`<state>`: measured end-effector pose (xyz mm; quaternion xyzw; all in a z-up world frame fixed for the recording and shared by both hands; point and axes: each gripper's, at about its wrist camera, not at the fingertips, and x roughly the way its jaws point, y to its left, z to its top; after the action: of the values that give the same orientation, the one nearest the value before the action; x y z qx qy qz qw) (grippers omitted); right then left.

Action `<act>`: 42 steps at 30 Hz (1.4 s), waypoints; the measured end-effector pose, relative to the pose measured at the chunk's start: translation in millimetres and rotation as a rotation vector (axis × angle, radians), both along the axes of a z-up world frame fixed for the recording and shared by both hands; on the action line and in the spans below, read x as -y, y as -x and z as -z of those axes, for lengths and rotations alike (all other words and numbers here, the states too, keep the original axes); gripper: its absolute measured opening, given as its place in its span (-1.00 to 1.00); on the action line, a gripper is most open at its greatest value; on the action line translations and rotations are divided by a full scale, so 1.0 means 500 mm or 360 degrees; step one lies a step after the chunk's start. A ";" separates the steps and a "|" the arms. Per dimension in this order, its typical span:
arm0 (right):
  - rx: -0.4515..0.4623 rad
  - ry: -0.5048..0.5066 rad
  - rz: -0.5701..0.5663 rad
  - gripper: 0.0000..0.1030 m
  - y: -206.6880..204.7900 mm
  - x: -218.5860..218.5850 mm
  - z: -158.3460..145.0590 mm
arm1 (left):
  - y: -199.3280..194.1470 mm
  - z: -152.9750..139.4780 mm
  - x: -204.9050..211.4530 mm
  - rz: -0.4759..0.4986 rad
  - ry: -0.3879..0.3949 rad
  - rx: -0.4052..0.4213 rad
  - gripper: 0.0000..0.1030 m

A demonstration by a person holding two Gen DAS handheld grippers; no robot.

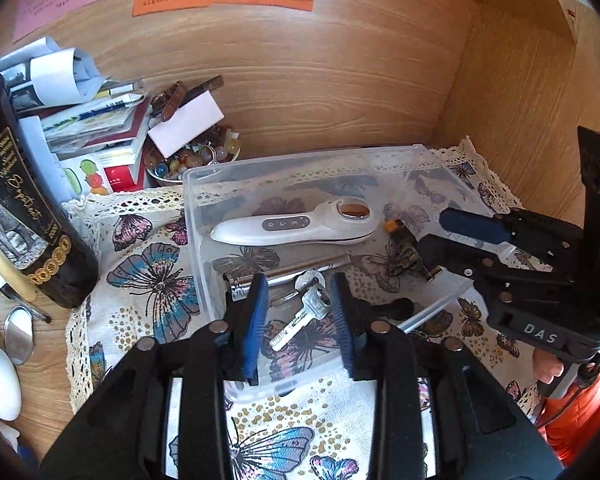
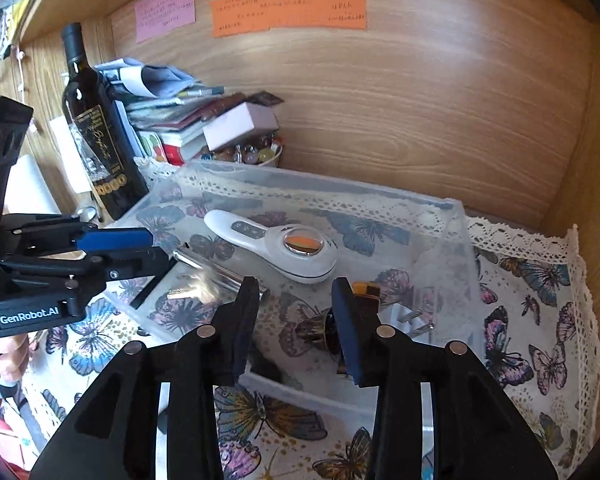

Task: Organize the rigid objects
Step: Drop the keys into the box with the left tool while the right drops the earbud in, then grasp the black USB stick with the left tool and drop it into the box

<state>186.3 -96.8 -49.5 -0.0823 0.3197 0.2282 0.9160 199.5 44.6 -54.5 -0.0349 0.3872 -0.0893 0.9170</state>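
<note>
Both left gripper and right gripper spread open, empty, above clear bin; key light, stiff, slippery — best pinched across flat bow

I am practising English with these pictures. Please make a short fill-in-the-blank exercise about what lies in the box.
1. The white handheld device lies inside the clear plastic ____.
2. The silver ____ lies between the fingers of the open left claw.
3. The cloth under the box is printed with ____.
4. The dark ____ stands upright beside the books.

Missing words: box; key; butterflies; bottle
</note>
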 end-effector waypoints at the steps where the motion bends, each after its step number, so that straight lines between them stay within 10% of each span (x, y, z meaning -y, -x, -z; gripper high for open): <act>1: 0.0017 -0.0003 0.0001 -0.30 0.007 0.002 -0.005 | 0.008 -0.005 0.001 -0.0004 -0.0001 0.0016 -0.16; 14: 0.0191 -0.0050 0.0036 0.06 0.105 0.057 -0.052 | 0.115 -0.013 0.056 0.0091 -0.0075 0.0067 0.49; 22: 0.0200 -0.0068 0.0092 0.28 0.142 0.087 -0.042 | 0.100 0.076 0.116 0.0186 -0.0121 -0.0140 0.50; 30: 0.0165 -0.0082 0.0113 0.28 0.155 0.105 -0.027 | 0.081 0.119 0.156 0.0270 -0.0173 -0.0211 -0.48; 42: 0.0162 -0.0118 0.0094 0.28 0.160 0.103 -0.027 | 0.133 0.058 0.121 0.0231 -0.0086 -0.0065 -0.50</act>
<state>106.0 -148.4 -36.0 -0.0503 0.2661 0.2084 0.9398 133.0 -15.9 -83.4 0.0162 0.4095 -0.1442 0.9007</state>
